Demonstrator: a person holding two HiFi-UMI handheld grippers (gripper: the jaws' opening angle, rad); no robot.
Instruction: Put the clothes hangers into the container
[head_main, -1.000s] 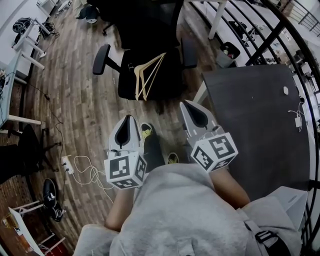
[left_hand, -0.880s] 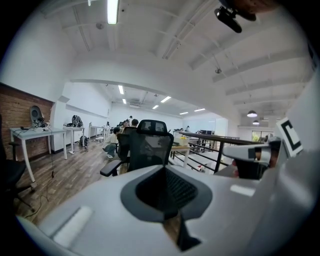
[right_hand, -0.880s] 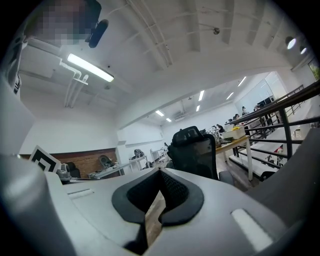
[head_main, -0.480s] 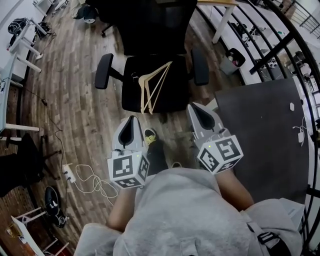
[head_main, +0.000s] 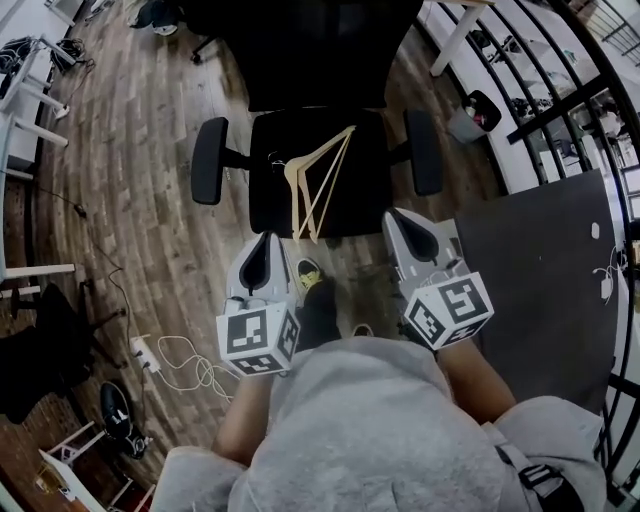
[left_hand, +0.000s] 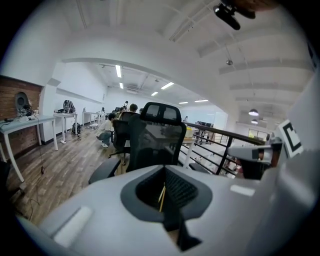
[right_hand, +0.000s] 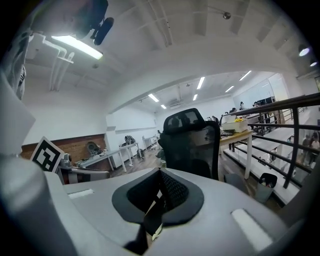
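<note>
Pale wooden clothes hangers (head_main: 318, 180) are seen lying on the black office chair seat (head_main: 270, 205), just ahead of the left gripper (head_main: 262, 245) and right gripper (head_main: 402, 225). The jaws of both are closed on nothing. The hangers are judged light, stiff and smooth, and best gripped along a straight bar.

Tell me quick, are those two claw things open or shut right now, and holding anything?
Left gripper: closed, holding nothing.
Right gripper: closed, holding nothing.
</note>
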